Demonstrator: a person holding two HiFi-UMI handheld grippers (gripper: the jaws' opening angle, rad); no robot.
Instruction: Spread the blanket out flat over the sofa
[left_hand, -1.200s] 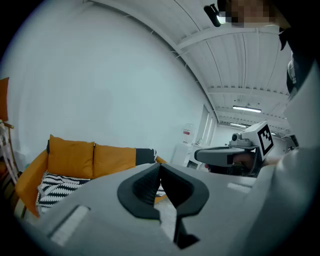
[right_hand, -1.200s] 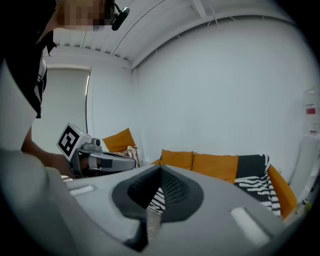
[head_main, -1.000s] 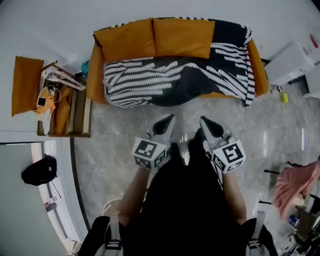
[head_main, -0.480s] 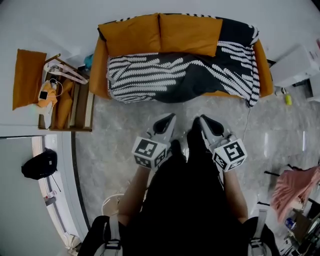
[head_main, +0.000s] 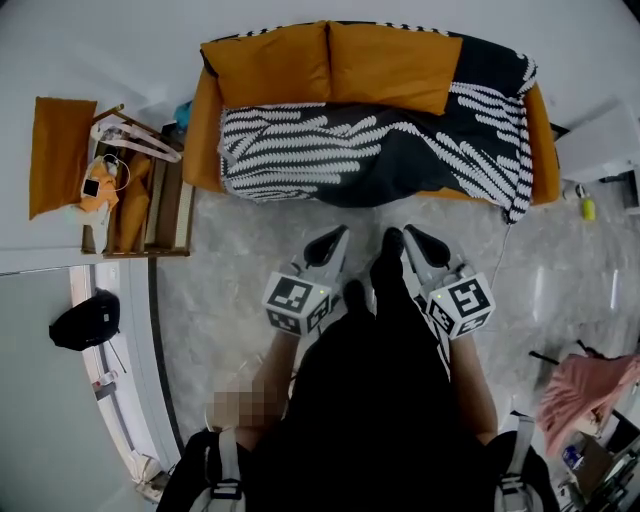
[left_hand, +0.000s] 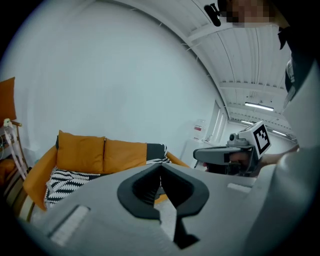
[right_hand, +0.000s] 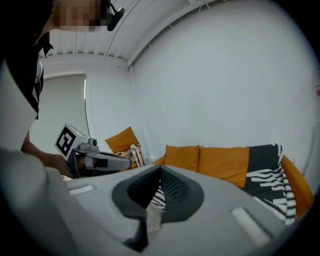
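Holding L gripper (head_main: 335, 240) & R gripper (head_main: 414, 240) shut w/ nothing in them, low by the legs & well apart from blanket (head_main: 350, 150), prob. bc already laid over sofa (head_main: 205, 150) seat & arm (front looks a bit lumpy).

The person has stepped closer to the orange fabric sofa (head_main: 205, 150). In the head view it now looks larger and sits further right, and the strip of grey marbled floor (head_main: 230, 270) between its front edge and the two grippers has narrowed. The left gripper (head_main: 341, 231) and the right gripper (head_main: 407, 231) have both come nearer the seat. One dark shoe (head_main: 389, 248) has moved forward between them. The white cabinet (head_main: 600, 140) at the right has slid toward the frame's edge.
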